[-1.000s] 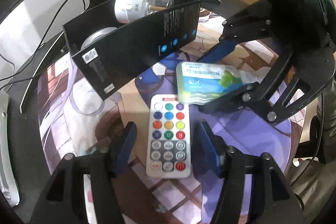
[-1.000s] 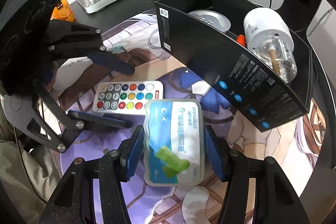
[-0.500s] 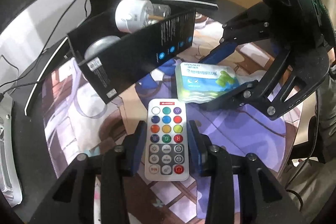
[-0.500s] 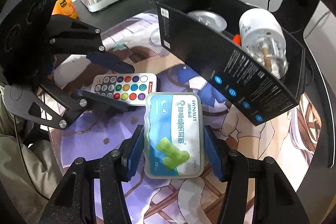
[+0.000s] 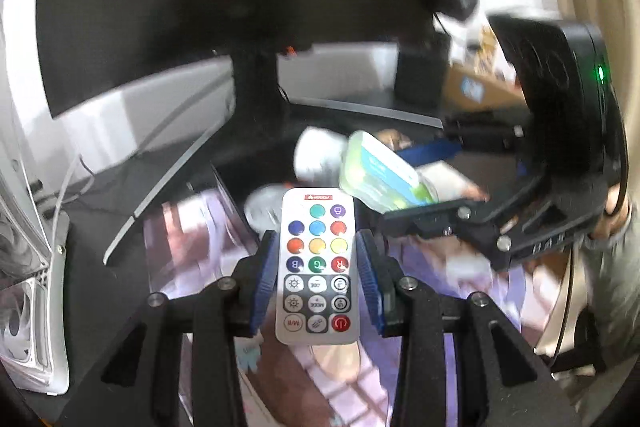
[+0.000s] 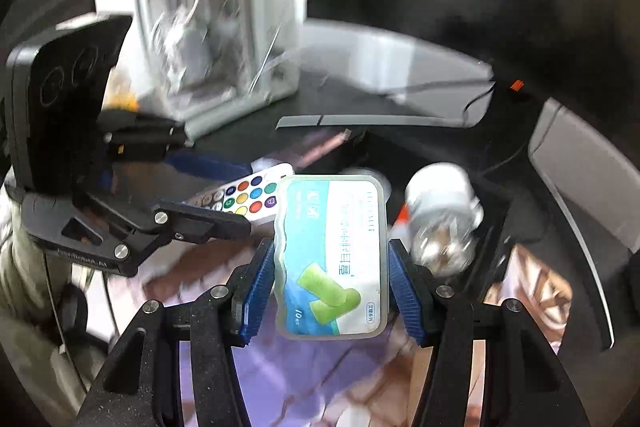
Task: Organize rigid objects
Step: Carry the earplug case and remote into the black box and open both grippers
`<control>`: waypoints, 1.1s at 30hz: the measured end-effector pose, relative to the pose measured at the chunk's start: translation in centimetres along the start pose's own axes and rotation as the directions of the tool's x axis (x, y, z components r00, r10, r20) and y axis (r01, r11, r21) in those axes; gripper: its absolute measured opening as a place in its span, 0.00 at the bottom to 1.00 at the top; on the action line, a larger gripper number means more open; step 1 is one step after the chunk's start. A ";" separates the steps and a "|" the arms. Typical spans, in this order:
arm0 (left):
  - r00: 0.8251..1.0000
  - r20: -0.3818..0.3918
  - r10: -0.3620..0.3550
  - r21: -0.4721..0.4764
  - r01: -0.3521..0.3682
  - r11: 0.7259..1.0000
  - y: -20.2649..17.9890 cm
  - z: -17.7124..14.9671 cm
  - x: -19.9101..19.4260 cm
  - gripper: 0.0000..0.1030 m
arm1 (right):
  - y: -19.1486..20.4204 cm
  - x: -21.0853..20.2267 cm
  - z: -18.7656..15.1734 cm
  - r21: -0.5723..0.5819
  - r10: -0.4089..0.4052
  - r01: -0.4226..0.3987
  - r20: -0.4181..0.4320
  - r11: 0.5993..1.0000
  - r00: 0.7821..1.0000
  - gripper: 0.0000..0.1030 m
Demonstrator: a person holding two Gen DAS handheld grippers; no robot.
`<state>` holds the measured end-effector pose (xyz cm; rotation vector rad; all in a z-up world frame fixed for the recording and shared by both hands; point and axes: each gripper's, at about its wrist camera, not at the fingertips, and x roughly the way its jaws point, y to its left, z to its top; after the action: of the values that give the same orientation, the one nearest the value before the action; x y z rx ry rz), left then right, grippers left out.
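Observation:
My left gripper (image 5: 318, 263) is shut on a white remote (image 5: 318, 267) with coloured buttons and holds it up off the mat. My right gripper (image 6: 331, 267) is shut on a flat earplug case (image 6: 332, 259) with a blue and green label, also lifted. In the left wrist view the case (image 5: 380, 173) and the right gripper (image 5: 432, 187) hang over the black box, above a white cylinder (image 5: 316, 155). In the right wrist view the remote (image 6: 250, 195) and left gripper (image 6: 212, 191) are to the left, and the cylinder (image 6: 440, 219) lies in the black box (image 6: 500, 227).
A printed purple desk mat (image 6: 320, 379) lies below both grippers. A monitor stand (image 5: 256, 99) and dark monitor rise behind the box. A white PC case (image 6: 216, 7) stands at the back left in the right wrist view. A cardboard box (image 5: 476, 91) sits far right.
Both grippers have closed on their objects and lifted them off the mat. They have tilted up and moved toward the black box; the views are motion-blurred.

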<state>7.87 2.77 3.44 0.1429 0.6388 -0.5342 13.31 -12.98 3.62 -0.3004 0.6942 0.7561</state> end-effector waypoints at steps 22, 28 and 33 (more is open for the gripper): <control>0.998 -0.007 0.065 -0.154 -0.066 0.986 2.8 4.7 7.4 0.36 | -4.7 2.7 2.4 0.173 -0.170 0.157 0.064 0.972 0.983 0.54; 0.997 -0.017 0.069 -0.147 -0.071 0.987 3.4 4.0 8.1 0.36 | -4.0 3.4 2.3 0.167 -0.181 0.170 0.054 0.971 0.982 0.54; 0.997 -0.019 0.072 -0.154 -0.075 0.985 3.5 3.7 8.5 0.36 | -3.6 4.1 2.3 0.164 -0.176 0.168 0.041 0.972 0.983 0.54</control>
<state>17.38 1.06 1.15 0.0236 0.6832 -0.4110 19.08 -12.21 2.60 -0.1892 0.6633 0.5378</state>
